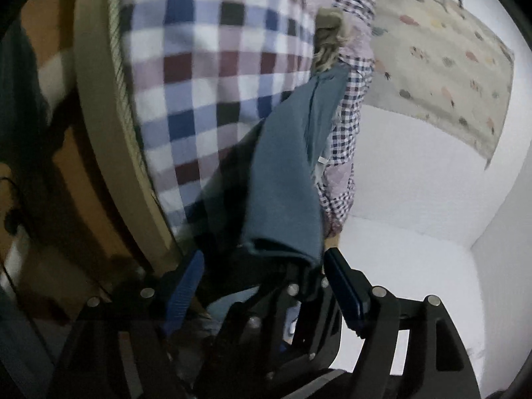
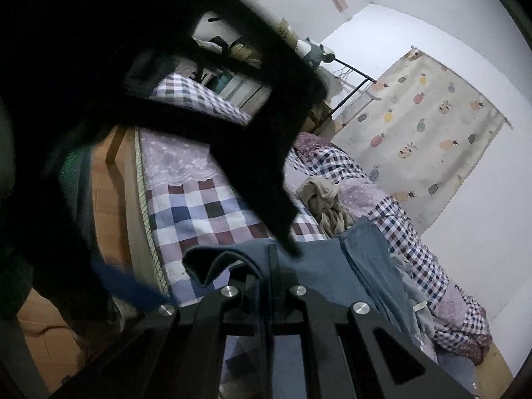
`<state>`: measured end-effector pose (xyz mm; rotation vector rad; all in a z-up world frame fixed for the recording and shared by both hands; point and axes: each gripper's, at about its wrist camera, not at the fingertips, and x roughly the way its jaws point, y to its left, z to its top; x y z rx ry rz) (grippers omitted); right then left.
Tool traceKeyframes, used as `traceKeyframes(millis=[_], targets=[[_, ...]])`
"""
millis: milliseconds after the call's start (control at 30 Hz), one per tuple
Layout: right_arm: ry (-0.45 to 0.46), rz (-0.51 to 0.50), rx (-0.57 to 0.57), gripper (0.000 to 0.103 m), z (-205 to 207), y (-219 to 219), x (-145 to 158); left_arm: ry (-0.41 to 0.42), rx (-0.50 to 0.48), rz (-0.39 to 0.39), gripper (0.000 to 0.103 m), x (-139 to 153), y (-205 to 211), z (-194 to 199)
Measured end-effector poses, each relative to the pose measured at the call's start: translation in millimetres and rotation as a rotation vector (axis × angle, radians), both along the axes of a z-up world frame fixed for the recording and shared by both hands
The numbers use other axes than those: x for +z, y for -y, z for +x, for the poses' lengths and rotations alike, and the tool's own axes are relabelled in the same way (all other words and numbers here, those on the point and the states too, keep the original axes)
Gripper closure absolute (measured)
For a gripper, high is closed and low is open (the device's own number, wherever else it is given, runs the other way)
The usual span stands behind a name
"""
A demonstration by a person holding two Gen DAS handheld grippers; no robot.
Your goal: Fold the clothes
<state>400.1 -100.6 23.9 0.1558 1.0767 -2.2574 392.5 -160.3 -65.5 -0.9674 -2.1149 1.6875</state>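
Left gripper (image 1: 262, 262) jaws spread around blue garment (image 1: 282, 173), right gripper (image 2: 266, 266) jaws clamping it above checked bed (image 2: 199, 212); no legible writing.

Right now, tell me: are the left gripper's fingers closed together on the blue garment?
No. The left gripper stands open, its fingers spread wide, with the blue garment draped between them.

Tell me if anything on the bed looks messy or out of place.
A beige garment lies crumpled in a heap on the checked bedspread, against the rumpled small-check quilt. The blue garment is bunched and hangs unevenly.
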Motion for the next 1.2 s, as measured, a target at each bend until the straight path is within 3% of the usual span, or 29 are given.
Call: traceKeyframes(millis=[100,333,467,567,667,733,800,867,933,1033,1200], targets=[[0.007,-0.01,0.002,0.102,-0.8,-3.1,4.1,-0.033,0.029,0.045,0.025,3.6,-2.4,-1.8],[0.022,-0.023,0.01,0.102,-3.8,-15.6,10.7,-0.096,0.069,0.065,0.026,16.8,2.2,-6.8],[0.031,-0.02,0.018,0.102,-1.0,-18.4,12.3,-0.104,0.1,0.055,0.036,19.4,8.8,-4.5],[0.029,-0.015,0.023,0.102,0.9,-18.9,11.4,-0.097,0.119,0.021,0.041,20.4,16.6,-1.0],[0.025,-0.013,0.027,0.102,0.0,-18.5,9.1,-0.086,0.117,-0.025,0.059,22.5,19.5,2.2],[0.022,-0.012,0.029,0.102,0.8,-18.1,8.5,-0.078,0.115,-0.064,0.06,25.8,20.7,3.2],[0.023,-0.012,0.029,0.102,0.5,-18.2,8.2,-0.077,0.119,-0.092,0.074,28.5,23.3,5.2],[0.024,-0.012,0.027,0.102,-0.7,-18.3,8.1,-0.071,0.125,-0.117,0.075,31.1,25.7,6.9],[0.024,-0.009,0.028,0.102,0.2,-18.1,8.0,-0.069,0.127,-0.138,0.085,33.1,27.0,7.9],[0.023,-0.005,0.031,0.102,2.1,-17.0,7.5,-0.056,0.121,-0.176,0.092,36.0,28.1,8.3],[0.022,-0.003,0.03,0.102,3.8,-15.4,7.5,-0.04,0.114,-0.266,0.097,44.8,30.3,9.5]])
